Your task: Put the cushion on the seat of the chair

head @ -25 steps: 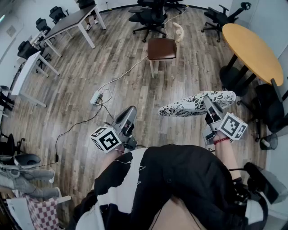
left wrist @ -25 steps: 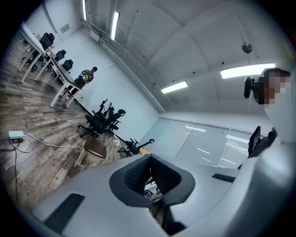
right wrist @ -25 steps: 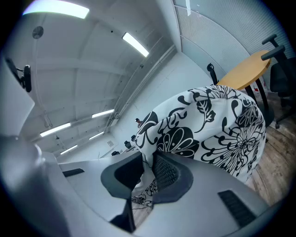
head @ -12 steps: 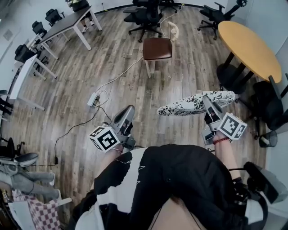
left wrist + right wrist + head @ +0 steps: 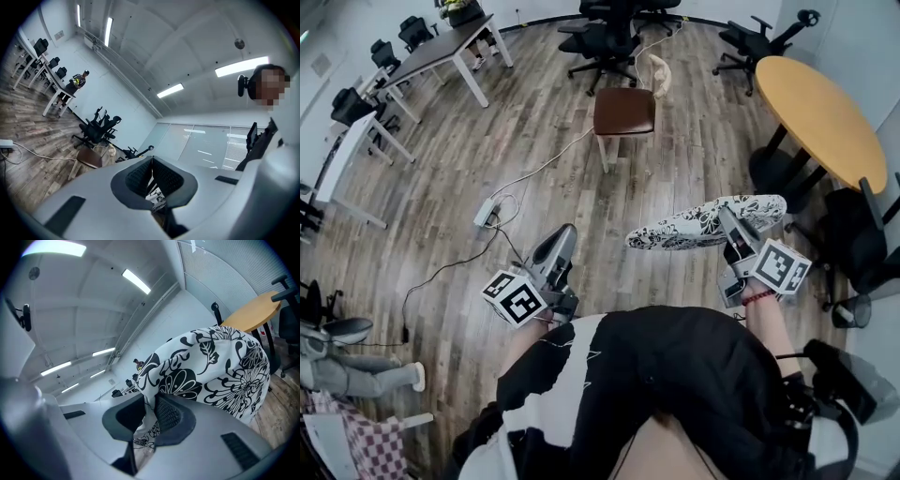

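Observation:
The cushion point(image 5: 703, 223), flat and white with a black flower print, hangs level above the floor in the head view. My right gripper point(image 5: 733, 227) is shut on its right end; in the right gripper view the fabric point(image 5: 211, 373) runs out from between the pads. The chair point(image 5: 624, 111) has a brown seat and pale legs and stands farther ahead, left of the cushion; it also shows small in the left gripper view point(image 5: 89, 158). My left gripper point(image 5: 564, 242) is at the lower left, jaws together on nothing point(image 5: 151, 174).
A white power strip point(image 5: 485, 211) with cables lies on the wood floor to the left. A round yellow table point(image 5: 825, 108) stands at right, black office chairs point(image 5: 605, 37) at the back, long desks point(image 5: 441, 52) at back left. A bag point(image 5: 659, 67) lies behind the chair.
Both grippers and the cushion have moved forward across the floor. The chair now lies a little closer and further left in the head view. The grip on the cushion is unchanged.

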Demonstrator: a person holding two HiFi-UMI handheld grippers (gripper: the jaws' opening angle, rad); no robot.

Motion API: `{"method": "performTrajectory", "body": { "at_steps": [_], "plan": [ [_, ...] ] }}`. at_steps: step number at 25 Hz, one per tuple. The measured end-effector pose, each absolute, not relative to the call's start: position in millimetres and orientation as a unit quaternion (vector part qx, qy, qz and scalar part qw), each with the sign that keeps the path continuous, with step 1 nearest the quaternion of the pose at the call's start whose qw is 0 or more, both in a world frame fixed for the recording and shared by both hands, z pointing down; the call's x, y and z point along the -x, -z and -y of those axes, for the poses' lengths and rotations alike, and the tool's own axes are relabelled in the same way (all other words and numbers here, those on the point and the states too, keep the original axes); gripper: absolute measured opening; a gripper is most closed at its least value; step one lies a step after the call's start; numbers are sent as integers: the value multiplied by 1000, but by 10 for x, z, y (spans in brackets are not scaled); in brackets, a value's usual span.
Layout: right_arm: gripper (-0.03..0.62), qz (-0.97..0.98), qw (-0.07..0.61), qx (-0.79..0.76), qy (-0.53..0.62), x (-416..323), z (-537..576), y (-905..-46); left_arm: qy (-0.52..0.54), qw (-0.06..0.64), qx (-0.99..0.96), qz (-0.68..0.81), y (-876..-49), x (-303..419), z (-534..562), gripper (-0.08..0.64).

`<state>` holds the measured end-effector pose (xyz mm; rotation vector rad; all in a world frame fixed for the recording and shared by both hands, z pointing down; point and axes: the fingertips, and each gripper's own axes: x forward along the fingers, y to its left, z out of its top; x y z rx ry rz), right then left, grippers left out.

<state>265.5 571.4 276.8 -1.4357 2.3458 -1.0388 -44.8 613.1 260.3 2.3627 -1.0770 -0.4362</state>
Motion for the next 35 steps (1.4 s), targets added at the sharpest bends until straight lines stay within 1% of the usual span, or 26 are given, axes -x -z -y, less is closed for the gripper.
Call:
{"method": "performTrajectory", "body": {
  "at_steps": [5,8,10,13,15,21,26,28,31,35],
  "plan": [
    [60,-805,97,461,360,-2535,-5521,-2784,140,208,-867,430,-2563,489,-6185,15],
    [60,-812,109,445,361,-2498,-5421,-2785,142,188,-866,441,-2490,539,-6161,15],
    [60,-809,121,442,367,-2480,-5327,-2816,160,192,-860,444,-2456,600,-6058,15],
    [60,-798,130,448,382,-2498,-5255,-2912,177,218,-852,442,-2508,592,-5855,15],
    [60,-795,123,456,380,-2523,-5227,-2962,169,229,-850,443,-2570,545,-5693,15],
    [60,-789,111,476,374,-2537,-4910,-3056,163,231,-858,429,-2590,483,-5052,15],
    [60,-779,79,490,382,-2438,-4355,-3167,156,242,-859,423,-2725,591,-4495,15],
    [60,-778,78,491,383,-2376,-4072,-3146,153,248,-860,419,-2752,636,-4228,15],
    [60,-784,76,484,382,-2203,-3652,-3088,140,239,-869,411,-2701,729,-3837,15],
    [60,-787,88,473,386,-1955,-3125,-3044,135,233,-873,407,-2648,898,-3361,15]
  ]
}}
